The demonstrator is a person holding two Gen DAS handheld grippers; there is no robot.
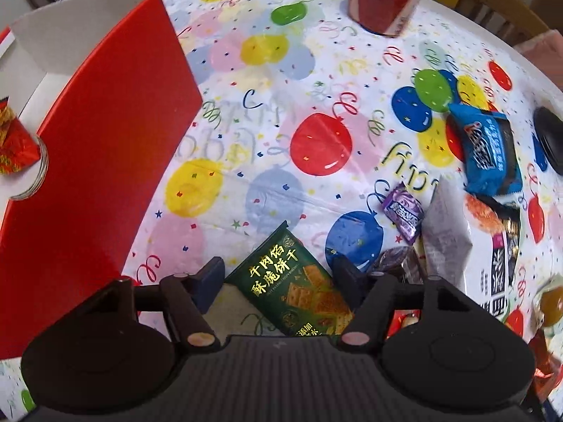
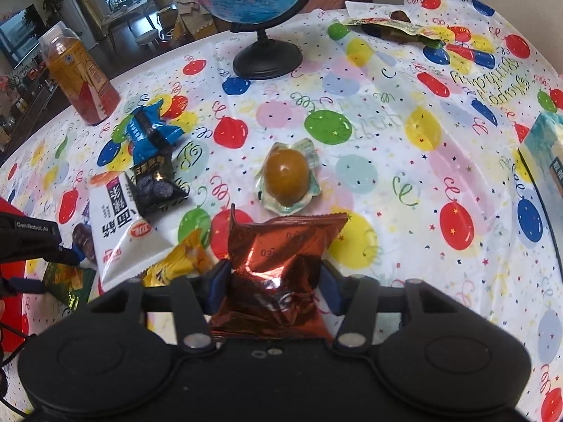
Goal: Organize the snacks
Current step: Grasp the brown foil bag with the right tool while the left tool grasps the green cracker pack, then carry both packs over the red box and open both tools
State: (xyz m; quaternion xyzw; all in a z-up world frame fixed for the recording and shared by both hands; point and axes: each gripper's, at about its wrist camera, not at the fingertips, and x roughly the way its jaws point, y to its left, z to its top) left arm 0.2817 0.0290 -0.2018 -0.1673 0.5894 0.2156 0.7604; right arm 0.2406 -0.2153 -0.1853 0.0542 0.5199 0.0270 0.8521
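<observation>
My left gripper (image 1: 279, 276) is open around a green biscuit packet (image 1: 297, 283) that lies on the balloon tablecloth between its fingers. A red storage box (image 1: 105, 130) stands to the left with a red snack (image 1: 14, 140) inside. My right gripper (image 2: 272, 283) is shut on a red foil snack bag (image 2: 278, 267). Ahead of it lie a packed brown egg (image 2: 286, 176), a white packet (image 2: 119, 225), a black and blue packet (image 2: 151, 161) and a yellow packet (image 2: 179, 260). In the left wrist view, a purple candy (image 1: 403, 212) and a blue packet (image 1: 487, 151) lie to the right.
A drink bottle (image 2: 81, 77) stands at the far left and a globe on a black stand (image 2: 267, 58) at the back. A teal box (image 2: 543, 154) sits at the right edge. Wrapped snacks (image 2: 397, 30) lie at the far side. A wooden chair (image 1: 499, 7) stands beyond the table.
</observation>
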